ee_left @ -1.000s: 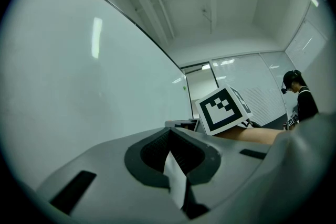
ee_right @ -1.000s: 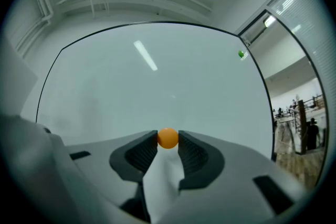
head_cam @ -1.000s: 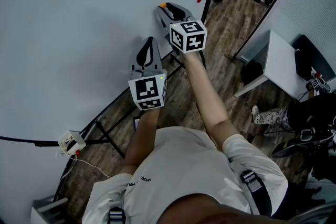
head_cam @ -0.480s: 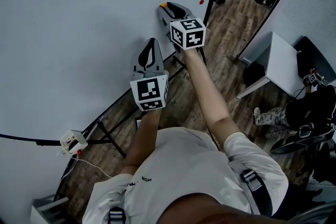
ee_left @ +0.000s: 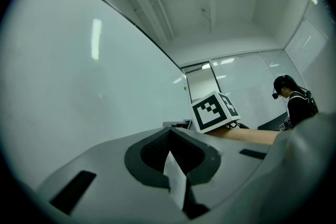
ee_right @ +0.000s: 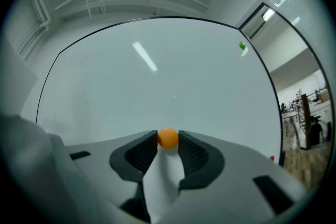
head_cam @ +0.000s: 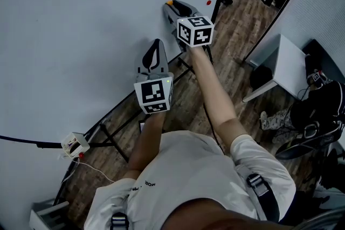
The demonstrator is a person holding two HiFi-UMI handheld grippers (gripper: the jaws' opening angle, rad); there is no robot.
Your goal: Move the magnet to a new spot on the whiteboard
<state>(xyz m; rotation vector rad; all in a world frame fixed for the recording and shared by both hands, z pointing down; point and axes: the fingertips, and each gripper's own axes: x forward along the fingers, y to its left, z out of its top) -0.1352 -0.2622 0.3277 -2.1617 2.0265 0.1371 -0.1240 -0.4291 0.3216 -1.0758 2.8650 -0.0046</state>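
Observation:
A small round orange magnet (ee_right: 168, 138) sits pinched between the tips of my right gripper (ee_right: 168, 140), close in front of the whiteboard (ee_right: 157, 81). From the head view the orange magnet (head_cam: 168, 3) peeks out at the tip of the right gripper (head_cam: 172, 6), against the whiteboard (head_cam: 81, 24) near its lower right part. My left gripper (head_cam: 155, 50) hangs lower and to the left, jaws together with nothing between them; in its own view the left gripper (ee_left: 170, 136) points along the board.
A red magnet (head_cam: 208, 2) and a green magnet (ee_right: 242, 46) stick to the board near its right edge. A white desk (head_cam: 285, 62) stands to the right on the wood floor. A small white box (head_cam: 74, 144) hangs at the board's lower rim.
The right gripper with the orange magnet has shifted slightly up and right along the board. The left gripper has stayed put.

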